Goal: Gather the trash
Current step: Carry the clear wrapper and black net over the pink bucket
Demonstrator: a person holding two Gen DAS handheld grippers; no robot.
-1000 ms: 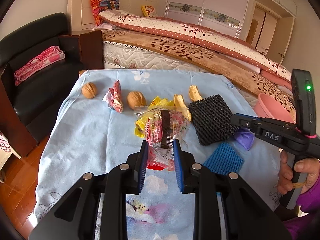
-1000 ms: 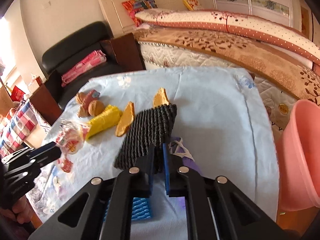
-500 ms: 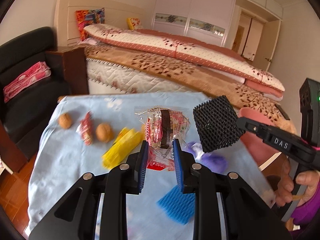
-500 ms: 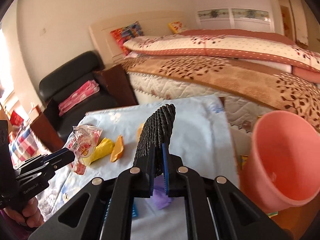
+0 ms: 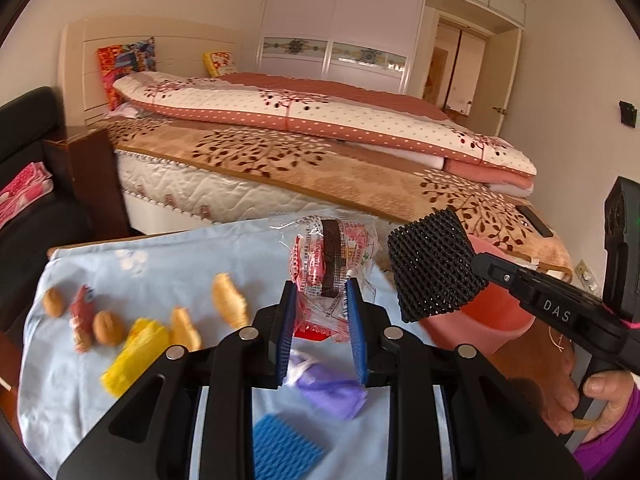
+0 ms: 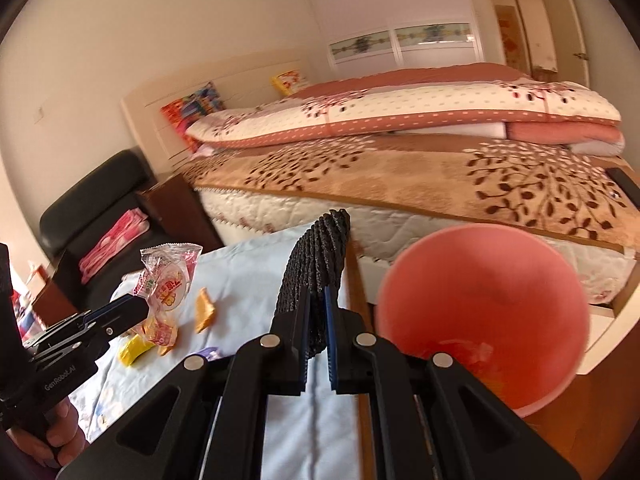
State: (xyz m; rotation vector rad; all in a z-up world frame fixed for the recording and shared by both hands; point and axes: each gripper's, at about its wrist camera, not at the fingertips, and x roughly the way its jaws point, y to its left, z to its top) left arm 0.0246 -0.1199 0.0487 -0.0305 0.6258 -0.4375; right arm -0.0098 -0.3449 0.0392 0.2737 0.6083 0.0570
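My left gripper [image 5: 321, 292] is shut on a clear and red plastic snack wrapper [image 5: 332, 256], held up above the table; the wrapper also shows in the right wrist view [image 6: 168, 280]. My right gripper [image 6: 317, 300] is shut on a black foam net [image 6: 316, 256], lifted off the table; the net also shows in the left wrist view [image 5: 432, 264]. A pink bin [image 6: 484, 312] stands on the floor just right of the table, close to the black net. It holds some trash at its bottom.
On the light blue tablecloth [image 5: 160, 272] lie two walnuts [image 5: 107, 322], a red wrapper [image 5: 82, 316], a yellow wrapper [image 5: 134, 344], orange peels [image 5: 228, 300], a purple piece [image 5: 328, 388] and a blue foam net [image 5: 284, 452]. A bed [image 5: 300, 152] is behind, a black armchair [image 5: 28, 184] at left.
Both grippers have lifted their items off the table and swung right toward the pink bin. The black net left the tablecloth and now hangs near the bin's rim.
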